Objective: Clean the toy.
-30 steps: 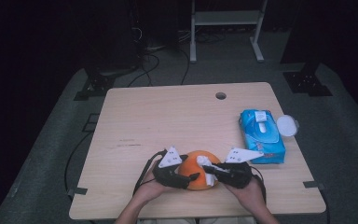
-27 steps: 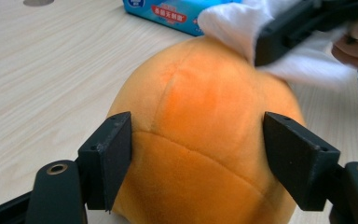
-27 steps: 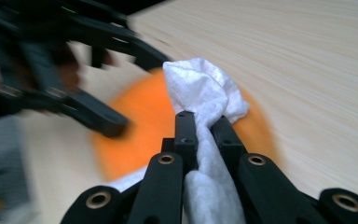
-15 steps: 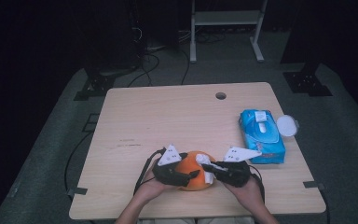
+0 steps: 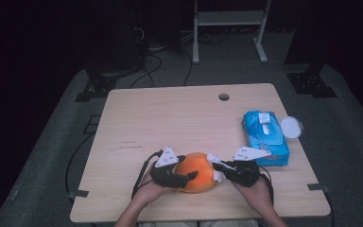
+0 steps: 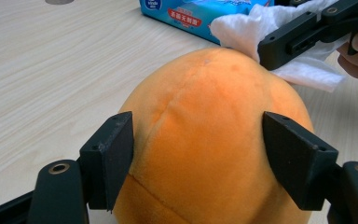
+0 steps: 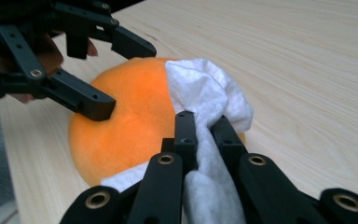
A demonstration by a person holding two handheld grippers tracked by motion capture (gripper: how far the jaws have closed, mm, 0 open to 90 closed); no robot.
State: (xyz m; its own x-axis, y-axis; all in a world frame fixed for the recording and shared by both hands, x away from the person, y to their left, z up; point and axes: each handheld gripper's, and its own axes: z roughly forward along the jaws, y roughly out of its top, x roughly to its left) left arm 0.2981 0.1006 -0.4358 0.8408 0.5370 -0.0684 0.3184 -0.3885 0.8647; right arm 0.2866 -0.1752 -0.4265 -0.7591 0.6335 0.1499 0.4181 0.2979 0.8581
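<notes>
An orange plush ball [image 5: 199, 182] rests near the table's front edge. My left gripper [image 5: 190, 176] reaches it from the left, and its jaws have just been closing with the ball between them. In the left gripper view both pads [image 6: 114, 158] press on the ball's [image 6: 205, 140] sides. My right gripper [image 5: 216, 165] comes in from the right, shut on a crumpled white wipe [image 7: 205, 88]. The wipe [image 5: 215, 158] lies against the ball's upper right side. In the right gripper view my right gripper [image 7: 203, 120] pinches the wipe, with the ball [image 7: 130, 126] just behind it.
A blue pack of wet wipes [image 5: 264, 137] lies at the table's right side, beside a round white lid [image 5: 290, 126]. The wooden table [image 5: 170, 118] has a cable hole [image 5: 223, 97] near its far edge. Dark floor, cables and stands surround the table.
Both hands stay in place at the ball. The wipe has shifted slightly on the ball's top right.
</notes>
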